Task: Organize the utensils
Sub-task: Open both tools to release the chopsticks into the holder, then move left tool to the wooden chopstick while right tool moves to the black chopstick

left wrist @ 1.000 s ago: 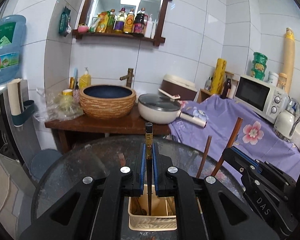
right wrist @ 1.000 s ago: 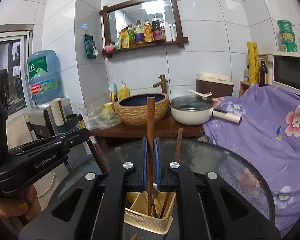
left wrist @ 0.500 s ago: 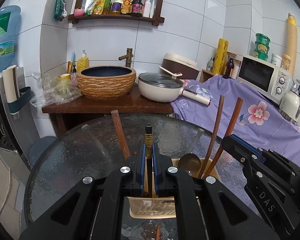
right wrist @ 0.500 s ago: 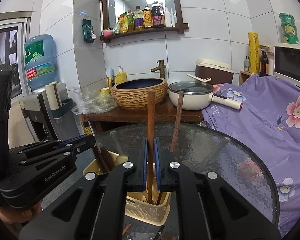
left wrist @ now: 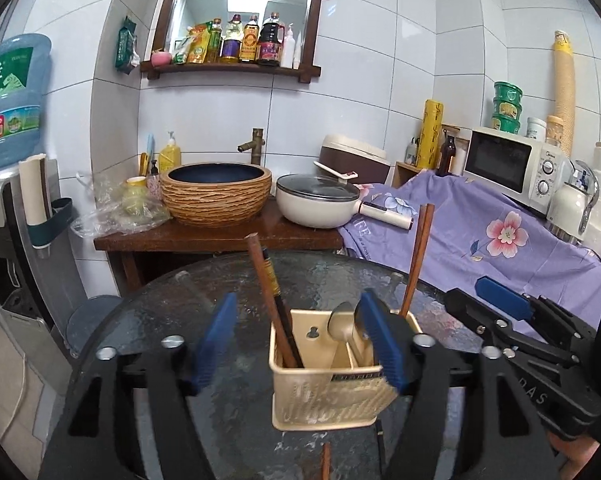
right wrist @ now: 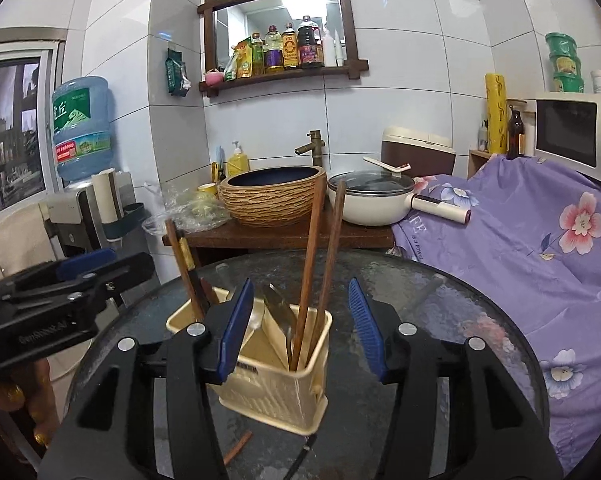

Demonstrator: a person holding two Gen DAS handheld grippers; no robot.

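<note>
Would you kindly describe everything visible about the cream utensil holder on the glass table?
The utensil holder is a cream, plastic-looking rectangular caddy with ribbed lower walls, inner dividers and a keyhole hanging slot in its back wall. It stands upright on the round glass table. In the left wrist view, its left compartment holds two dark chopsticks, the middle a metal spoon, and the right two brown chopsticks. No gripper pad touches it.

One cream plastic utensil caddy point(left wrist: 328, 400) on the round glass table point(left wrist: 140, 320), holding four brown wooden chopsticks point(right wrist: 310, 264) and one metal spoon point(left wrist: 340, 322). Two more sticks point(left wrist: 325, 460) lying loose.
</note>
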